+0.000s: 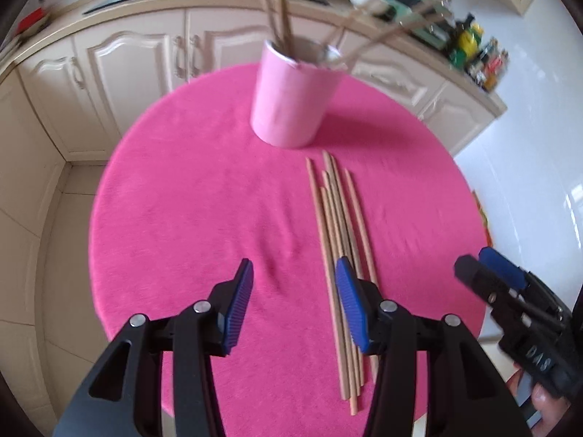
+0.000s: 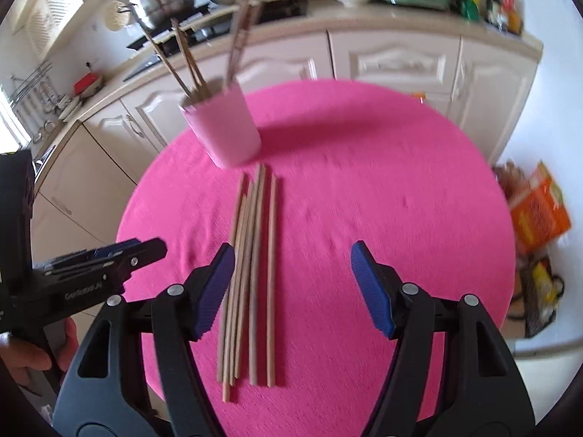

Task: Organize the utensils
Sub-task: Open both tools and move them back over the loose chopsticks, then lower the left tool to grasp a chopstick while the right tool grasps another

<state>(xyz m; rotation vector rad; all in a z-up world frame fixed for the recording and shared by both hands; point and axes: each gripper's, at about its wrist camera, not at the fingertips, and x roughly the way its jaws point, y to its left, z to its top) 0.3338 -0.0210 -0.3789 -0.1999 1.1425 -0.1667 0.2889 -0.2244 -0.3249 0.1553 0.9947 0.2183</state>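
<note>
Both the left gripper (image 1: pixel 295 306) and right gripper (image 2: pixel 291 287) hang with fingers wide and empty above the loose chopsticks (image 2: pixel 251 273), bundled on the pink counter (image 2: pixel 400 189) just beside the pink cup (image 1: pixel 291 98) (already holding several), likely awaiting pickup.

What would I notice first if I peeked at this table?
The bright pink tablecloth covering the round table jumps out first. A pale pink cup stands at its far side with chopsticks and a spoon poking out. A bundle of loose wooden chopsticks lies flat in front of it, with the left claw and right claw open above them.
</note>
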